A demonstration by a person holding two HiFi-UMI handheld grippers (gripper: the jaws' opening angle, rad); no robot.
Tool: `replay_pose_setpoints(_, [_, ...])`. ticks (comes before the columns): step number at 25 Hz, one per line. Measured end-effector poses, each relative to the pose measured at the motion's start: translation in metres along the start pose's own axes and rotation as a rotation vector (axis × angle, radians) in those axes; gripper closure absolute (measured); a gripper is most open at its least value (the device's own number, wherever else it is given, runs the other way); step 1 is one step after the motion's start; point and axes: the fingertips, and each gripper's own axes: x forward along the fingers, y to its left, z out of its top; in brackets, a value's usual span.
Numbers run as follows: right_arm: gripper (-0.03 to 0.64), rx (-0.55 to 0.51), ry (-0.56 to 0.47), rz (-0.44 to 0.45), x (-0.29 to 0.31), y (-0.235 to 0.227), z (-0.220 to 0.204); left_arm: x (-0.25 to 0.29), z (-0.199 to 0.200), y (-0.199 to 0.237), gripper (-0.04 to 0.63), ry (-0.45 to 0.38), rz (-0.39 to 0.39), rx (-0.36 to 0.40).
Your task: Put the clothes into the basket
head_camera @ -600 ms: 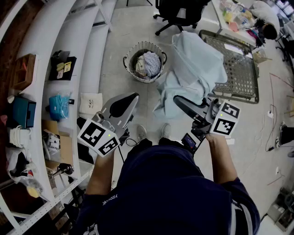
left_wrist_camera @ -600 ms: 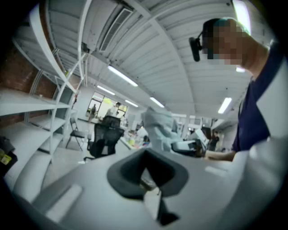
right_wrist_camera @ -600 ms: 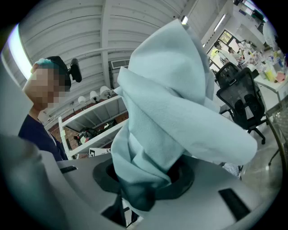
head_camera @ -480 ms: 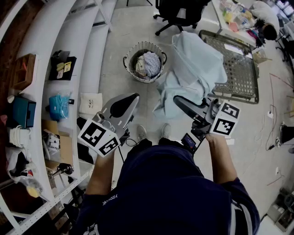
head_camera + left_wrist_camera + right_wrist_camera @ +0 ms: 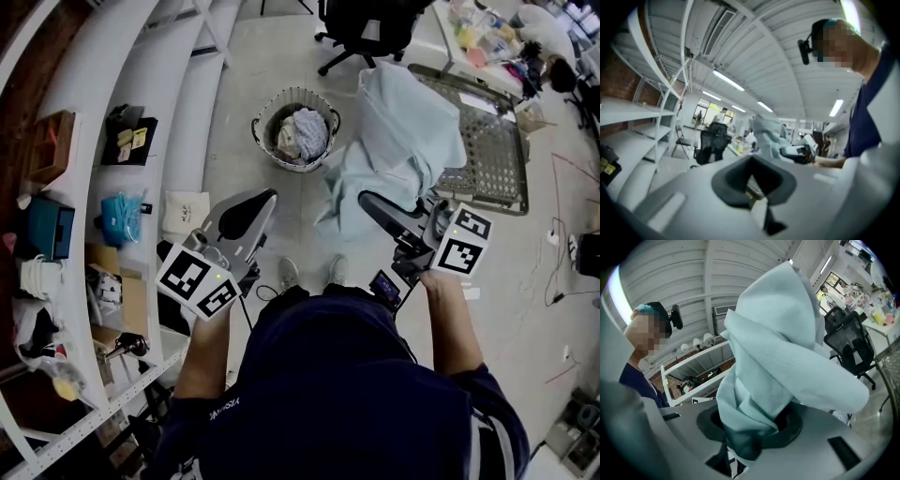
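A light blue cloth (image 5: 405,131) hangs in the air, bunched and draped, with my right gripper (image 5: 375,208) shut on its lower folds. In the right gripper view the cloth (image 5: 787,333) rises out of the dark pads of the right gripper (image 5: 754,427) and fills most of the picture. A round wire basket (image 5: 265,105) stands on the floor ahead and to the left of the cloth, with pale clothes (image 5: 302,131) inside. My left gripper (image 5: 246,214) is held level near the shelves, shut with nothing in it. The left gripper (image 5: 752,187) also shows in its own view.
White shelving (image 5: 112,131) with boxes and bags runs along the left. A metal grid rack (image 5: 492,141) lies on the floor at the right, behind the cloth. A black office chair (image 5: 366,28) stands beyond the basket. The person's shoes (image 5: 314,272) are on the floor below.
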Motion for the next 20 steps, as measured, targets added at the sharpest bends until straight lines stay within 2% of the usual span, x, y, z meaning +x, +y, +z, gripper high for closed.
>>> replay_pose_setpoints(12, [0.479,-0.052,0.026,0.033,-0.032,-0.008,0.012,0.022,0.002,-0.022,0.589,-0.020,0.044,0.023])
replay_pose_setpoints(20, [0.479,-0.061,0.047,0.053,-0.056,-0.021,0.020,0.036,-0.006,-0.034,0.589,-0.020,0.090,0.010])
